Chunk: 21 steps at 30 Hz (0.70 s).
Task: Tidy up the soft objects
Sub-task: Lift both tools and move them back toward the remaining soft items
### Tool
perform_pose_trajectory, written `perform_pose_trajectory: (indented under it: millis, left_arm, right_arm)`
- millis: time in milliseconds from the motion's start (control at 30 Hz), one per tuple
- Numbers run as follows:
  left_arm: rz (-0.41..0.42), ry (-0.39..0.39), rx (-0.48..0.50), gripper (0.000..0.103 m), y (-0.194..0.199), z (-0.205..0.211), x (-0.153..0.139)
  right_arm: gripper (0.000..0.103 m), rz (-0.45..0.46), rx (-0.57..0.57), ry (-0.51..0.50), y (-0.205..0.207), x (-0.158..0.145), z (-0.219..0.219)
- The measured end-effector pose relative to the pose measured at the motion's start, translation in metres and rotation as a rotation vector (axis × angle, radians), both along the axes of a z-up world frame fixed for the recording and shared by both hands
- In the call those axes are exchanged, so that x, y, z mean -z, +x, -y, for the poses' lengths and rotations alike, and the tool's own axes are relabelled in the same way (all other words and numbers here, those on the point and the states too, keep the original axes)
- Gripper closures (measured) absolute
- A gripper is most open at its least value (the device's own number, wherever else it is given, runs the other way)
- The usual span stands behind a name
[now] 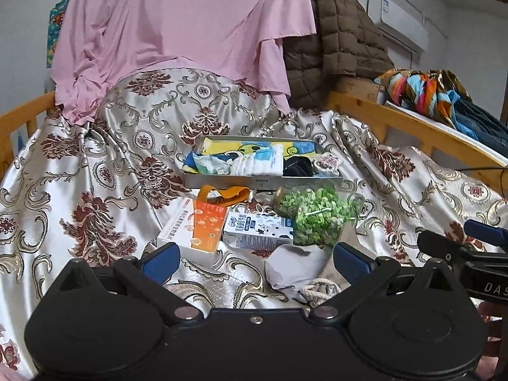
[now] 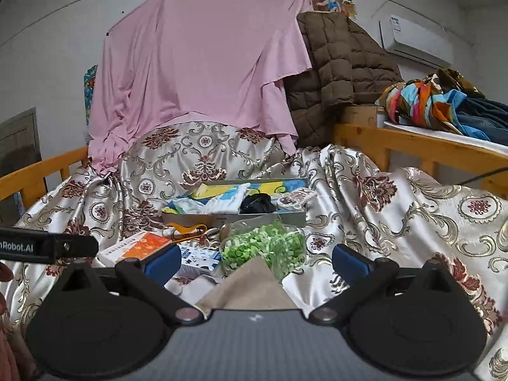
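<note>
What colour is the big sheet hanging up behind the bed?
The hanging sheet is plain pale pink. The right wrist view shows it best, spread along its line.

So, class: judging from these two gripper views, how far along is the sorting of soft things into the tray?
Done: the shallow grey tray already holds folded white cloth and a black fabric bundle. In hand: nothing; the left gripper and right gripper are both open. Left: the beige cloth with white cord lies on the bedspread before the tray, beside the orange box, milk carton and bag of green pieces.
</note>
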<state>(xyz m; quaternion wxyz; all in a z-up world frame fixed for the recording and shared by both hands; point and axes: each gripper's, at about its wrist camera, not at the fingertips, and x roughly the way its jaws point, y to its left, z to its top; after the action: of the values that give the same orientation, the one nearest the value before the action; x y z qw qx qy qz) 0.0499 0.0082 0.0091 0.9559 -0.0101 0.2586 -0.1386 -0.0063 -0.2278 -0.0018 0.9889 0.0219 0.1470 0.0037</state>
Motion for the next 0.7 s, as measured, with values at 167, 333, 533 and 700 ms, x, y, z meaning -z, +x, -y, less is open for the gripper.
perform_pose_trajectory:
  millis: [167, 333, 533, 700]
  left_arm:
    - [-0.054, 0.016, 0.012, 0.001, 0.008, 0.001, 0.003]
    - [-0.051, 0.039, 0.061, 0.001, 0.011, 0.005, 0.005]
    - [-0.025, 0.033, 0.059, 0.001, 0.009, 0.004, 0.005]
    - [-0.023, 0.03, 0.05, 0.001, 0.004, -0.001, 0.004]
  right_arm:
    - [0.0, -0.038, -0.015, 0.002, 0.003, 0.004, 0.003]
    - [0.0, -0.08, -0.025, 0.015, 0.007, 0.007, 0.003]
    - [0.0, -0.113, -0.056, 0.051, 0.01, 0.012, 0.006]
    - [0.0, -0.13, -0.071, 0.054, 0.011, 0.013, 0.006]
